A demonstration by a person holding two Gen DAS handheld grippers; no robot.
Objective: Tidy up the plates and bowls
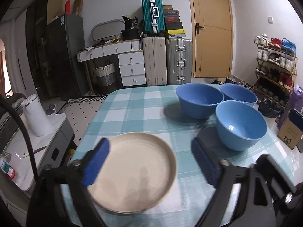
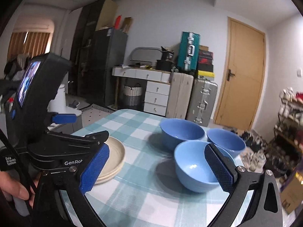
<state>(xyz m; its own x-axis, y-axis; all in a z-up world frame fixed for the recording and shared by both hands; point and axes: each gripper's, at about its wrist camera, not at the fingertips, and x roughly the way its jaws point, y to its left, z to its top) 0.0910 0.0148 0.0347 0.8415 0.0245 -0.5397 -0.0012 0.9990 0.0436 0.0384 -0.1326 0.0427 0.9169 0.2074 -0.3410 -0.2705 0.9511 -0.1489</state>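
Both grippers hover tilted down over a checked table (image 1: 132, 102), the left gripper (image 1: 149, 162) and right gripper (image 2: 157, 168) gaping wide and empty. Cream plates (image 2: 115, 151) lie flat, stacked at the near-left; three blue bowls (image 1: 240, 121) cluster upright, mouths up, at far right.

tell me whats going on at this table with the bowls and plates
A person holds a claw in each hand above a table with a teal checked cloth. Both the left claw and the right claw are open and hold nothing. A stack of round cream plates sits beside three separate blue bowls, which are not yet nested.
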